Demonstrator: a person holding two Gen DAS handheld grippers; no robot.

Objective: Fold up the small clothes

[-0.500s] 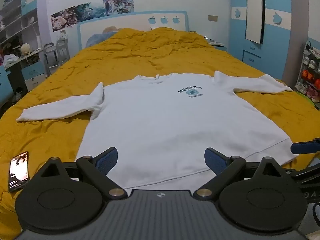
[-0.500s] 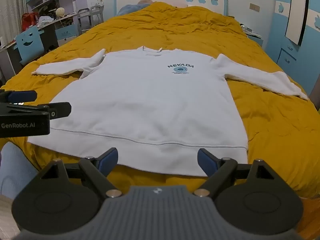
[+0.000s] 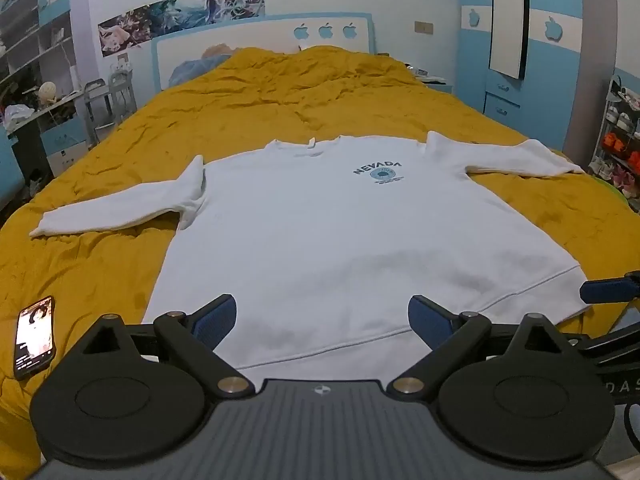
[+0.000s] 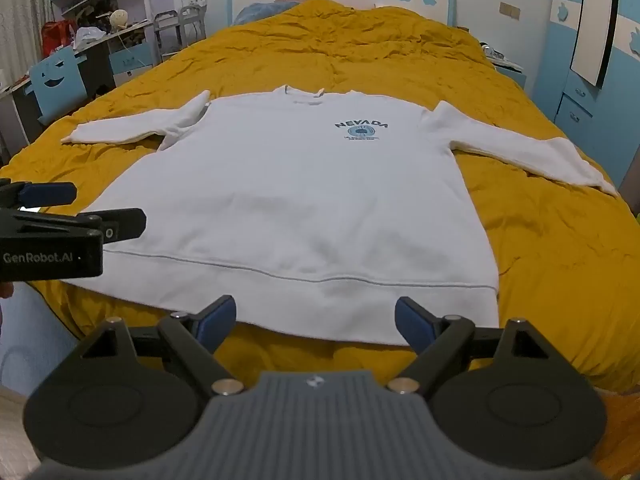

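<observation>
Closest to me, my left gripper stands with its jaws spread wide and nothing between them; its blue pads hang over the near hem of the white sweatshirt without pressing on it. My right gripper is just as wide and just as empty, its fingertips over the hem's front edge where the cloth meets the yellow bedspread. In the right wrist view I see the left gripper from the side at the left edge, hovering by the sweatshirt's lower left corner. In the left wrist view one blue tip of the right gripper shows at the right edge, beside the lower right corner.

On the bedspread to my near left lies a phone with its screen lit, apart from the garment.

The sweatshirt lies flat and face up across the bed, hem toward me and collar away, fully unfolded. A dark "NEVADA" print sits on the chest. Both sleeves stretch outward, the left sleeve bunched a little at the shoulder, the right sleeve reaching toward the bed's far right edge.

Beyond it the bedspread runs rumpled to a white and blue headboard with apple shapes. A desk with shelves stands to the left, a blue wardrobe to the right.
</observation>
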